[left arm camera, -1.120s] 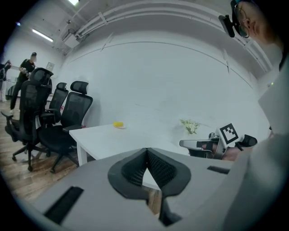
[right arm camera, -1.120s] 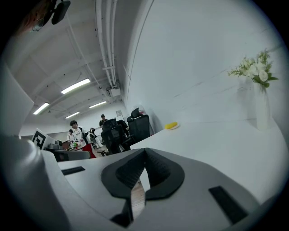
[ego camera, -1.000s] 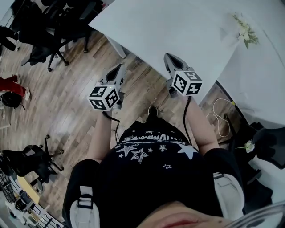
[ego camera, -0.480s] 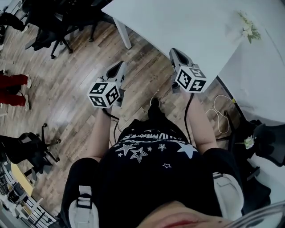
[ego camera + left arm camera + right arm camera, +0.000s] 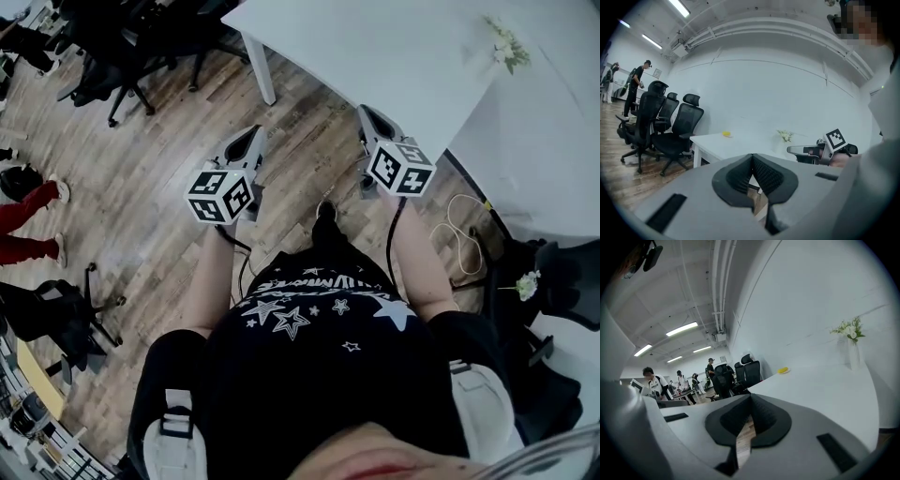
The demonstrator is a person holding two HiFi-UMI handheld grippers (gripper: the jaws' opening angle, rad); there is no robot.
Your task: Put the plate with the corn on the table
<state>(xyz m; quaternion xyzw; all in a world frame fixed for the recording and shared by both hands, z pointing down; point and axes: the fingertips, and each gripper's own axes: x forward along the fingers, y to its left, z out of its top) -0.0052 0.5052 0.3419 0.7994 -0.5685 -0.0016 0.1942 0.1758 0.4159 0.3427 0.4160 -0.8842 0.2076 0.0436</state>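
Far left of the left gripper [image 5: 752, 157], 2 people [image 5: 633, 86] stand on the wood floor [image 5: 141, 216]. Nearer, still to its left, is a row of black chairs [image 5: 677, 129] just beside the far end of a white table [image 5: 717, 143]. The left gripper hangs over bare floor, its jaws pressed together with nothing between them. Ahead of its tip come the table's leg [image 5: 261, 75] and near edge.

The plate with corn [image 5: 726, 134] sits on the table top near the chair end. It is ahead of the left gripper, a little left of its tip, and well apart from it. White flowers [image 5: 785, 136] stand on the table to the right of the plate.

The right gripper [image 5: 750, 397] is level with the left one, its tip near the table's edge. Its jaws are also closed and hold nothing. From it, the plate lies far ahead and to the right of its tip, with a long stretch of bare table top between. The flowers stand further right. On the floor right of this gripper lies a looped cable [image 5: 459, 234].
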